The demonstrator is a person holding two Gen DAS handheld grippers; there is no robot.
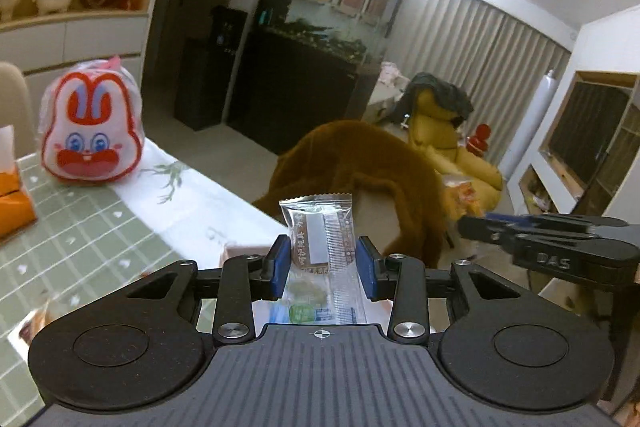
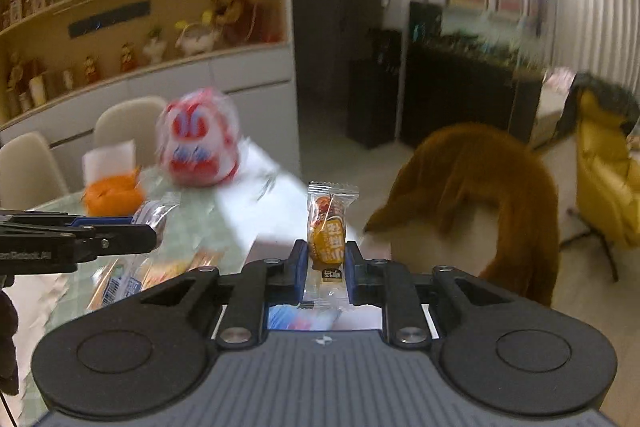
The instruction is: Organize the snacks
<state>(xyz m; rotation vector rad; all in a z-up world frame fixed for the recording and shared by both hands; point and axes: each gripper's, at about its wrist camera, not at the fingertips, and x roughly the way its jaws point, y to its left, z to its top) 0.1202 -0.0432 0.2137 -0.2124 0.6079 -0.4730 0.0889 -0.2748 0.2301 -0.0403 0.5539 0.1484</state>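
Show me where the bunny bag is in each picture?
Left wrist view: the bunny bag stands at the left, on the far end of the table, sharp and clear.
Right wrist view: the bunny bag is left of centre, blurred, behind the orange box.
Shared landmark: the brown coat over a chair, right of the bag in both views.

You can read "DAS" in raised letters on the side of the right claw (image 1: 476, 227) where it shows at the right edge of the left wrist view. The snack packet (image 1: 320, 239) and the orange candy wrapper (image 2: 328, 227) carry printed characters, too small and blurred for you to read.
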